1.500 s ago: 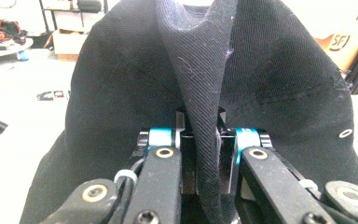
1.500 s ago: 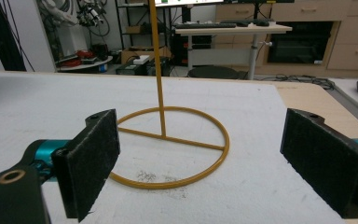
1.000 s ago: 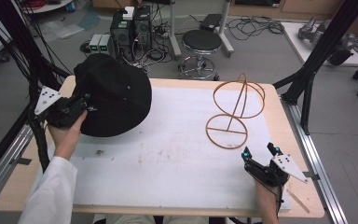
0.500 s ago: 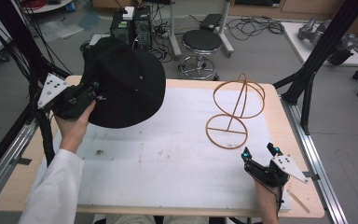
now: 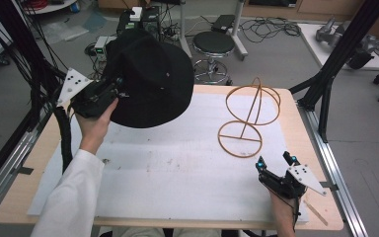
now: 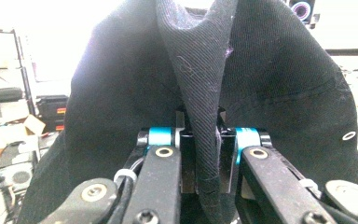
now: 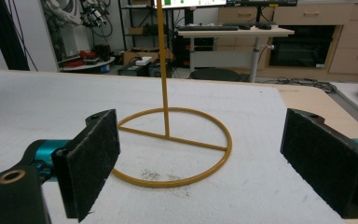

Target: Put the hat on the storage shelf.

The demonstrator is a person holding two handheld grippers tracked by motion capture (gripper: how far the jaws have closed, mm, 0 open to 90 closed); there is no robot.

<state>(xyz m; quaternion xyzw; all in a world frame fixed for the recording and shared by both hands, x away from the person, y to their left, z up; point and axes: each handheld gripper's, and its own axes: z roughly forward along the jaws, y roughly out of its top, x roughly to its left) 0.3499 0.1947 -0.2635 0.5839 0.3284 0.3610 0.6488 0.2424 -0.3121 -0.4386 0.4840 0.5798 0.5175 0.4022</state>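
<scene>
The desk (image 5: 177,217) is a wooden top mostly covered by a white sheet (image 5: 177,173). Above its far left corner hangs a black hat (image 5: 150,79), lifted clear of the surface and tilted, partly out past the far edge. The left gripper (image 5: 116,91) has its jaws closed on a pinched fold of the hat's brim; in the left gripper view the cloth (image 6: 205,140) runs up between the pads. Toward the far right corner stands a yellow wire stand (image 5: 246,118), its ring base flat on the sheet, well apart from the hat. Near the right front corner the right gripper (image 5: 275,162) rests low, jaws wide apart with nothing between them, pointing at the stand's base (image 7: 172,147).
</scene>
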